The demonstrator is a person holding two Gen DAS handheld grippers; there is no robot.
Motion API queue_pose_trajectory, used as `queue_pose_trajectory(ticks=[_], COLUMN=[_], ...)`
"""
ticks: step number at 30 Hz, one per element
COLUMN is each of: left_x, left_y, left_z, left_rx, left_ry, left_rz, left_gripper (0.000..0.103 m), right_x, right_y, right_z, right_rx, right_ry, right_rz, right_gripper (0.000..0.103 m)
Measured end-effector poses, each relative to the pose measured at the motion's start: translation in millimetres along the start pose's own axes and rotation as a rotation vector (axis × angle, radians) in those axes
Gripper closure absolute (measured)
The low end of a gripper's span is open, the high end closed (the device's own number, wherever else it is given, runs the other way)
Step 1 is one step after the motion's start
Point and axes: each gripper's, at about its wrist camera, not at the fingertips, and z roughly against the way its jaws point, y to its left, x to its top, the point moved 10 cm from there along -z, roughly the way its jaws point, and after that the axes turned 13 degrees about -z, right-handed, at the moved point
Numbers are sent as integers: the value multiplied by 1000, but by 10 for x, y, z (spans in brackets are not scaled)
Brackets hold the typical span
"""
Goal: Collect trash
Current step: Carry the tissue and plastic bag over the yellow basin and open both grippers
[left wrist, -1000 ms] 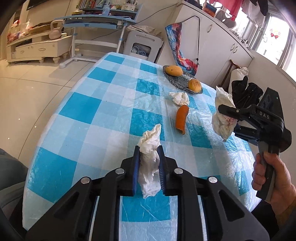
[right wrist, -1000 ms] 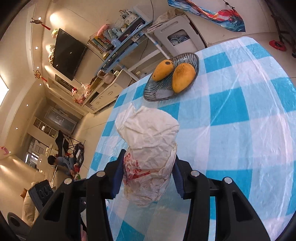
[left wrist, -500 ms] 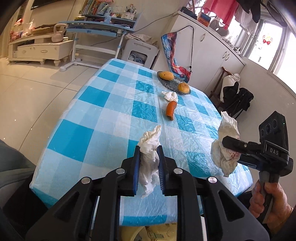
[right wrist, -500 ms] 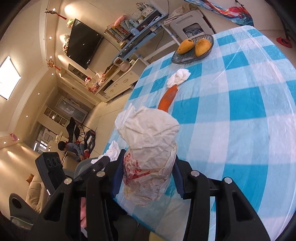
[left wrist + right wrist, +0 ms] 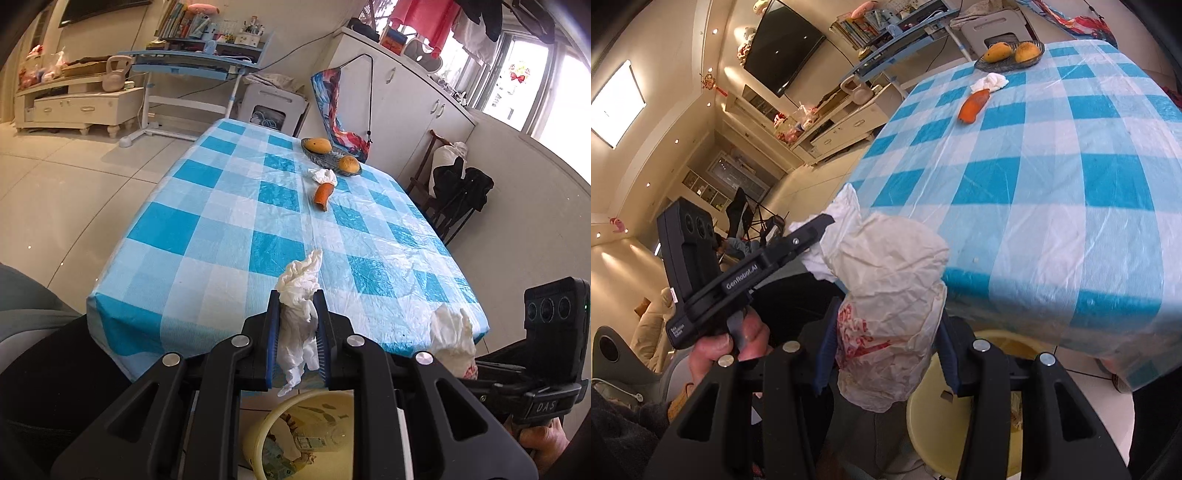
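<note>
My left gripper (image 5: 297,314) is shut on a crumpled white tissue (image 5: 299,295), held past the table's near edge above a yellow trash bin (image 5: 266,417) on the floor. My right gripper (image 5: 886,325) is shut on a crumpled paper wrapper with red print (image 5: 886,295), also off the table, above the same yellow bin (image 5: 923,413). That wrapper shows in the left wrist view (image 5: 450,339). On the checked table, an orange peel (image 5: 323,192) and a white tissue wad (image 5: 325,176) lie in front of the fruit dish.
A glass dish with two mangoes (image 5: 332,153) stands at the far end of the blue checked table (image 5: 229,221). The bin holds a plastic bottle and wrappers. A chair with dark bags (image 5: 458,184) stands right of the table. My knee is at the left.
Both grippers have drawn back from over the table to beyond its near edge and lowered. The yellow bin has come into view under them. Both keep their hold.
</note>
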Motion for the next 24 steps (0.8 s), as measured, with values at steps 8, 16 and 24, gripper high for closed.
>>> queue_pose_trajectory(ticks=[8,16,24], left_x=[-101,-156,-194], left_y=[-35,-58,-67], left_z=[203,252,251], left_rx=[40,55,62], left_ry=[3,12,18], left_rz=[-33,-48,-51], left_gripper=[86,86,86], right_x=[-98,-171,-268], right_y=[-60,-45,-74], right_z=[-119,-207,-204], right_rx=[-30,-38,-38], right_ry=[26,42,43], right_rz=[-7,10,7], right_gripper=[54,54,54])
